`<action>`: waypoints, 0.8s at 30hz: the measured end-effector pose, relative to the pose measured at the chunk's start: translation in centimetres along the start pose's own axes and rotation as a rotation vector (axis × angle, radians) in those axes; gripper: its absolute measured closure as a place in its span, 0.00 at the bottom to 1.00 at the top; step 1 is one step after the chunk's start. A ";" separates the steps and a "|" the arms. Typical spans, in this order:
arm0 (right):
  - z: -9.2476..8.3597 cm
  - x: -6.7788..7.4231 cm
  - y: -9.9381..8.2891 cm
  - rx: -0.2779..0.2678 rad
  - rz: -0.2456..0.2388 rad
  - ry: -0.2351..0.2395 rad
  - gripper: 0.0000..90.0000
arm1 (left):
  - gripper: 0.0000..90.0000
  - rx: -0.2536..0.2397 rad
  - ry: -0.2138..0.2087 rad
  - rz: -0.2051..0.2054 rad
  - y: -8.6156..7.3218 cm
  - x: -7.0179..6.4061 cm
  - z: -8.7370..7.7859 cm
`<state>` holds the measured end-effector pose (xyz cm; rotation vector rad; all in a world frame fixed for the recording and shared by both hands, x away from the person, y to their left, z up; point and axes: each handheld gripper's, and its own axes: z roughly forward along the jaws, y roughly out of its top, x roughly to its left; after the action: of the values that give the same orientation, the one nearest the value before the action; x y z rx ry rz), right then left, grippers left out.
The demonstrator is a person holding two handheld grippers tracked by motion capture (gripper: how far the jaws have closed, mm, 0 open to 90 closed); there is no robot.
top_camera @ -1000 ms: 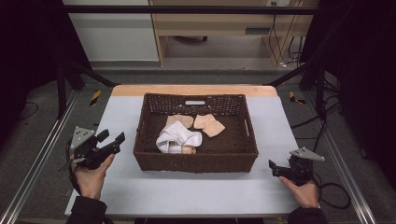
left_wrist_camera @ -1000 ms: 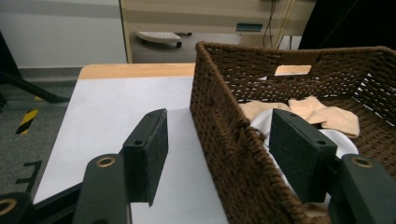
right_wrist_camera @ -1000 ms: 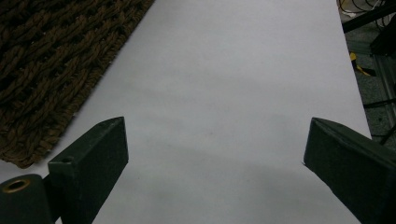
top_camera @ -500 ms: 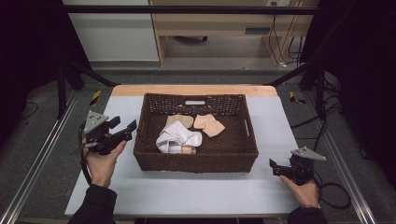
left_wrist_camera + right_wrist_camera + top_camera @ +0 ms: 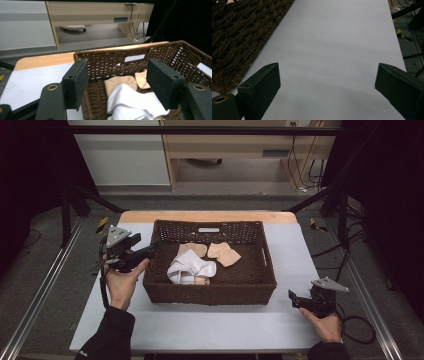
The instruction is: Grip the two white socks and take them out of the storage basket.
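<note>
A dark brown wicker basket [image 5: 260, 287] stands in the middle of the white table. Inside lie a white cloth [image 5: 192, 267] and two beige cloths [image 5: 223, 253]. My left gripper [image 5: 150, 251] hangs open at the basket's left rim, above the table. In the left gripper view its jaws frame the rim [image 5: 110, 53], with the white cloth [image 5: 131, 101] and the beige cloths [image 5: 120, 82] below. My right gripper [image 5: 295, 300] rests open low on the table to the right of the basket's front corner. The basket's wall [image 5: 234, 37] shows at the left of the right gripper view.
The white table top [image 5: 210, 325] has free room in front of the basket and on both sides. A wooden strip [image 5: 210, 216] runs along its far edge. Metal rails [image 5: 45, 285] flank the table. Cables [image 5: 360, 327] lie on the floor at the right.
My left gripper has risen and moved forward and right, from the table's left side up to the basket's left rim. The right gripper has stayed put.
</note>
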<state>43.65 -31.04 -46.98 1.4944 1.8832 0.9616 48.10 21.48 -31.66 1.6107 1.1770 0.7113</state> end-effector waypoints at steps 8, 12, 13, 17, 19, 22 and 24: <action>0.0 0.0 0.0 -0.001 0.001 0.000 0.07 | 0.35 0.006 -0.025 0.007 1.1 -1.4 2.1; 0.1 0.0 0.0 0.001 -0.002 0.000 0.07 | 0.34 0.016 -0.026 0.025 1.4 -2.1 3.6; 0.1 0.0 0.0 0.000 -0.002 0.000 0.07 | 0.33 0.018 -0.027 0.029 1.4 -2.2 3.9; 0.1 0.0 0.0 -0.002 0.002 -0.002 0.07 | 0.34 0.041 -0.023 0.046 1.3 -2.6 5.4; 0.1 0.0 0.0 0.001 0.001 -0.001 0.07 | 0.33 0.056 -0.017 0.054 1.2 -2.7 6.3; 0.2 0.0 0.0 0.002 -0.003 -0.001 0.07 | 0.33 0.083 -0.002 0.082 0.9 -2.7 7.7; 0.1 0.0 0.0 0.002 -0.004 -0.001 0.07 | 0.33 0.100 0.005 0.084 0.7 -2.6 8.5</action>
<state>43.78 -30.99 -47.04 1.4917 1.8862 0.9568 54.75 15.87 -33.79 1.7512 1.1699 0.7198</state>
